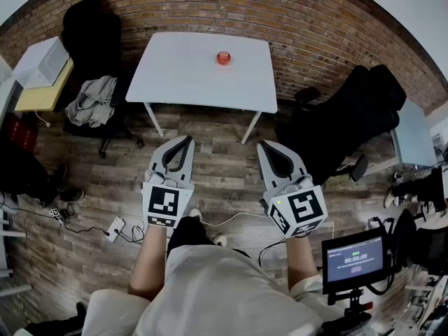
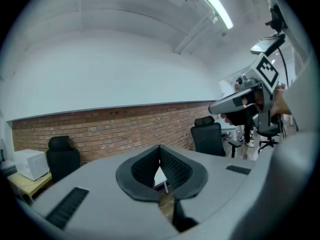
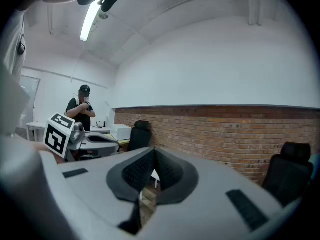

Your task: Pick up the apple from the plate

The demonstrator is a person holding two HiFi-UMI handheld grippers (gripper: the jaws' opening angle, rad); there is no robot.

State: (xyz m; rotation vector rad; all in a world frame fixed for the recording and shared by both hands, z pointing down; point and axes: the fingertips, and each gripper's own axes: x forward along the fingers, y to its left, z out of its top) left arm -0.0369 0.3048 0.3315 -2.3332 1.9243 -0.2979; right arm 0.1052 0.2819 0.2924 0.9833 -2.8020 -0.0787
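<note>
**Inspector:** Where did the apple [image 1: 223,58] lie relative to the grippers?

**Assessor:** It sat toward the far edge of the white table [image 1: 175,72], by the brick wall. Both grippers were held out over the wood floor on the near side, well apart from the table. The left gripper [image 1: 187,140] and the right gripper [image 1: 267,145] both pointed toward the table, with the apple ahead and between their lines.

**Inspector:** State of the jaws?

**Assessor:** On the left gripper [image 2: 159,147] the ribbed pads met at the tips, with nothing between them. The right gripper [image 3: 152,150] was likewise closed and empty.

**Inspector:** Differences between views?

**Assessor:** Only the head view showed the apple. Each gripper view gave just a white sliver of the table through the gap under its own jaws. The right gripper view alone recorded a person [image 3: 80,106] standing at the back of the room. The left gripper view alone recorded the ceiling light strip [image 2: 218,9]. The small screen [image 1: 353,261] by the person's right side appeared only in the head view.

**Inspector:** Containers?

**Assessor:** The plate could not be told apart from the white tabletop. The apple was the only thing seen on the table.
</note>
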